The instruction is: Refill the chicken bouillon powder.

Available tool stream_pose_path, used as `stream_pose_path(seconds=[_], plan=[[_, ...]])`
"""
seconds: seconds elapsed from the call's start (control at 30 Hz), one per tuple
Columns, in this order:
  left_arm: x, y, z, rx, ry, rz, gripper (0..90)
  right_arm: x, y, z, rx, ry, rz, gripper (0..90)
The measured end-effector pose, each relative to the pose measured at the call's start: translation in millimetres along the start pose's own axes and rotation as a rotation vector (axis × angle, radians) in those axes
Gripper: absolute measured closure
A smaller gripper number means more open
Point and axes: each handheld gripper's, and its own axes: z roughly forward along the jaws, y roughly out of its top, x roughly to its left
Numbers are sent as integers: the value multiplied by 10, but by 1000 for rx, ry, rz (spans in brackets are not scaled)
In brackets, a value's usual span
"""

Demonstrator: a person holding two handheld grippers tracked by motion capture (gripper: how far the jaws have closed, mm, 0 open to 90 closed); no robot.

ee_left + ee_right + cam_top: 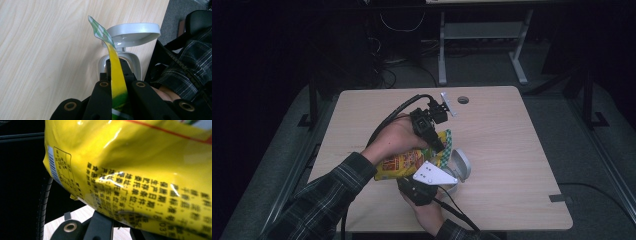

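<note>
While I hold both hands over the middle of the bench (512,130), the yellow snack bag (404,162) hangs between my two grippers, above the wood and just beside the small grey bin (457,172) with its lid (132,31) tipped up. My left gripper (432,131) has its jaws closed flat on the bag's sealed top edge; in the left gripper view that thin yellow strip runs straight up between the two black jaws, and its green-checked corner (100,28) curls free above them, in front of the lid. My right gripper (419,187) sits at the bag's lower end, jaws shut on it; in the right gripper view the printed back of the bag presses close over the jaw bases, so the tips themselves are hidden from me. The print there is blurred and I cannot read it. From the high view my hands and the grey plate (433,175) cover much of the bag and the bin's mouth.
</note>
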Motion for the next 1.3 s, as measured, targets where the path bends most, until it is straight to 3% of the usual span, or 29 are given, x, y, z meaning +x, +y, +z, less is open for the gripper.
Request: stream_pose_path(seconds=[0.8, 1.3], plan=[[1, 21, 19, 10, 4, 3, 900, -10, 1, 1, -1, 3, 7, 898], [-32, 49, -6, -8, 7, 17, 900, -16, 20, -20, -11, -12, 20, 898]])
